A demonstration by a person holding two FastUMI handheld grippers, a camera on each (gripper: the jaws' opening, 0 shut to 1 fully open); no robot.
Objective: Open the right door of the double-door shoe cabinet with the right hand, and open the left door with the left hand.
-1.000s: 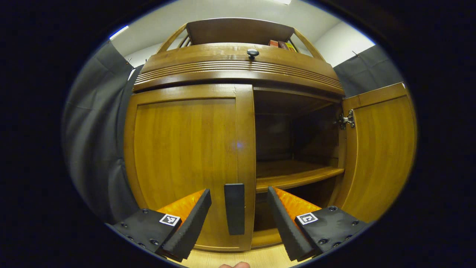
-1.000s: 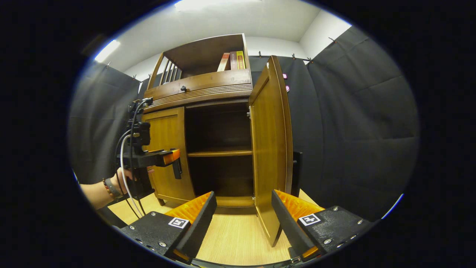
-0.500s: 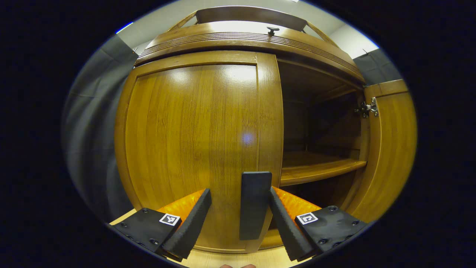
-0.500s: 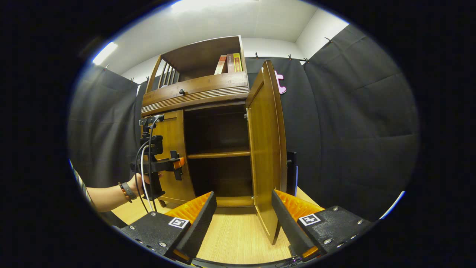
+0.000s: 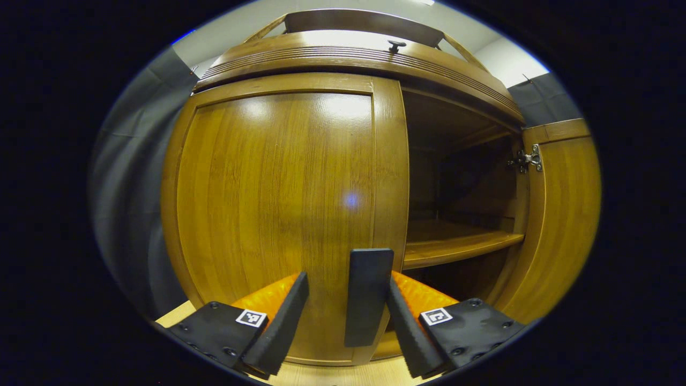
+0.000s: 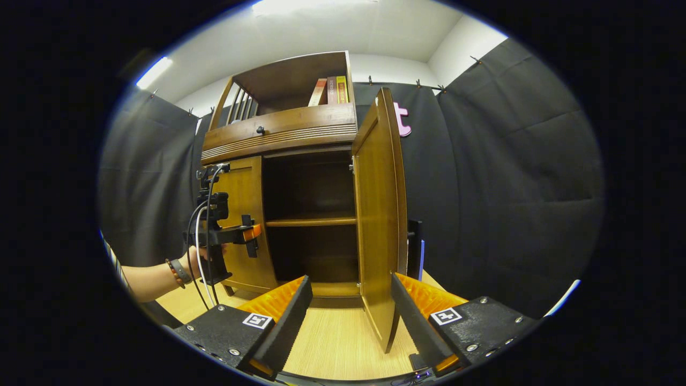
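Between spread fingers [image 5: 289, 316], left door's handle [image 5: 367, 297].

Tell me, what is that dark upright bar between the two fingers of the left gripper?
It's the handle of the closed left door, seen in the left gripper view: the left gripper is open around it, its right finger nearly touching.

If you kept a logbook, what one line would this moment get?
right door: open | left door: closed | left gripper: open, straddling handle | right gripper: open, holding nothing
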